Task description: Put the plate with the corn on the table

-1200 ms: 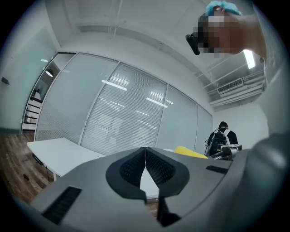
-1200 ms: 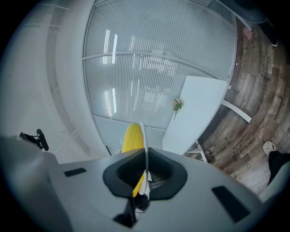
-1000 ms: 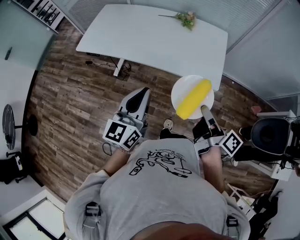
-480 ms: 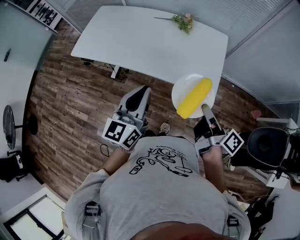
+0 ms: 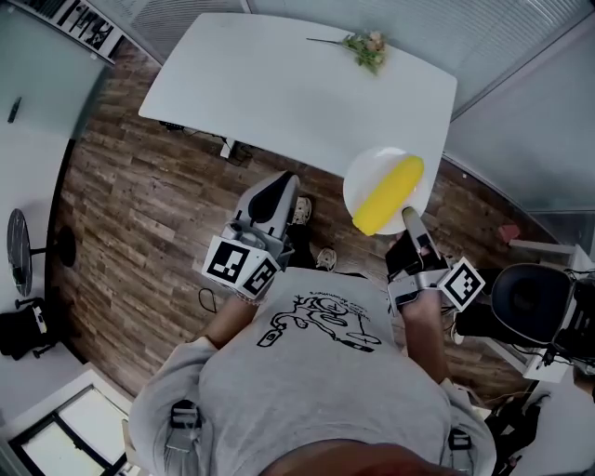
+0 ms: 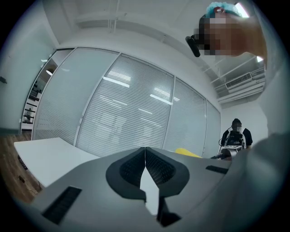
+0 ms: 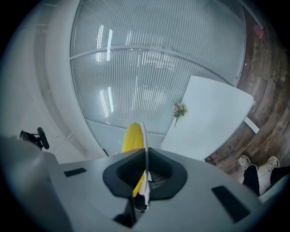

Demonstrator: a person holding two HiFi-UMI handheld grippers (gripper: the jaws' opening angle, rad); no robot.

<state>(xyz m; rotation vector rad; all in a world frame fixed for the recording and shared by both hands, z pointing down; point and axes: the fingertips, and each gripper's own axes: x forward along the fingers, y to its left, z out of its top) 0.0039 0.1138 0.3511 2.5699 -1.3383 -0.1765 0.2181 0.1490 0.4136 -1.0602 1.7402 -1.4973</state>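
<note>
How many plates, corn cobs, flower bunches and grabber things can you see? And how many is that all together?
Plate: 1
Corn cob: 1
Flower bunch: 1
Grippers: 2 (left gripper, right gripper)
Total: 5

Dark wood-plank floor (image 5: 130, 214) seen across centre-left of head view. White table (image 5: 279, 84) placed at top centre. Blind-covered glass partition (image 6: 127, 113) seen behind it. Black office chair (image 5: 530, 293) set at lower right. Shelving (image 5: 79, 20) glimpsed at upper left.
</note>
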